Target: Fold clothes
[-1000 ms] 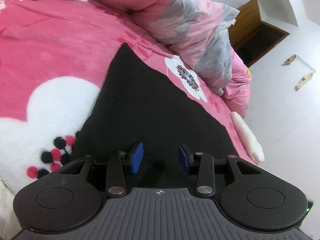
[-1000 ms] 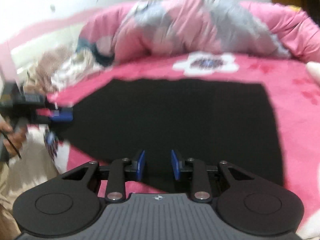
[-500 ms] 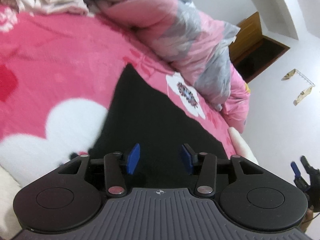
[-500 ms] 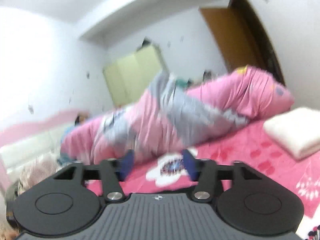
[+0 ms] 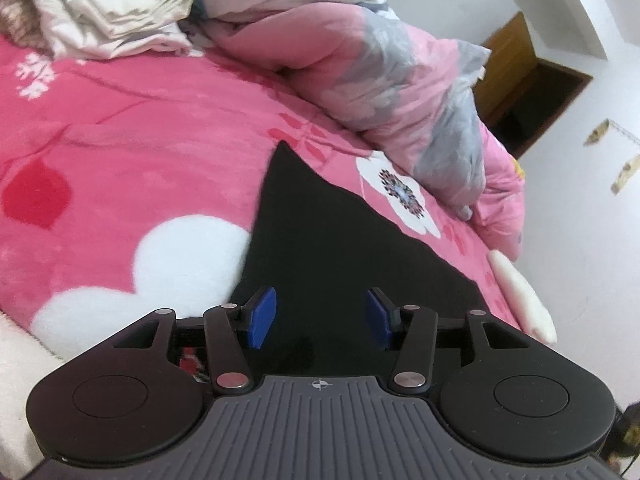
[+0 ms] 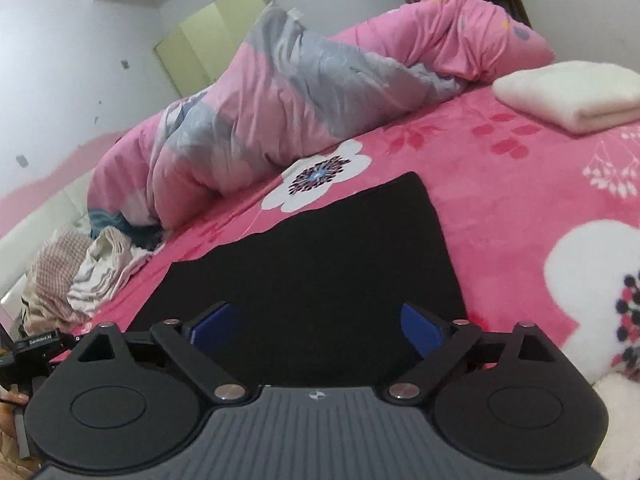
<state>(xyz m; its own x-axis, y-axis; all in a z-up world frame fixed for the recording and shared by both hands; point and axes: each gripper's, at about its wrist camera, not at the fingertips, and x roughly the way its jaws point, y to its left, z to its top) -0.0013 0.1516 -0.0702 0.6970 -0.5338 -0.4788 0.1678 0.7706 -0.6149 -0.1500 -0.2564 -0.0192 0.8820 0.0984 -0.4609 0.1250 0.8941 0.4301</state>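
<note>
A black folded garment (image 5: 332, 240) lies flat on the pink flowered blanket (image 5: 120, 152); the right wrist view shows it as a dark rectangle (image 6: 320, 256). My left gripper (image 5: 318, 318) hovers over the garment's near edge, open, with nothing between its blue pads. My right gripper (image 6: 316, 326) is above the near side of the same garment, its jaws wide open and empty. The left gripper's body (image 6: 40, 344) shows at the lower left edge of the right wrist view.
A bunched pink and grey duvet (image 6: 280, 92) lies along the far side of the bed. Crumpled clothes (image 5: 100, 8) are heaped at the bed's head, pile (image 6: 80, 272). A folded cream towel (image 6: 572, 92) sits by the bed's edge. A wooden door (image 5: 508, 64) stands beyond.
My right gripper swung up toward the wall, then came back down over the black garment and opened wider. The left gripper's jaws opened slightly and its view shifted back.
</note>
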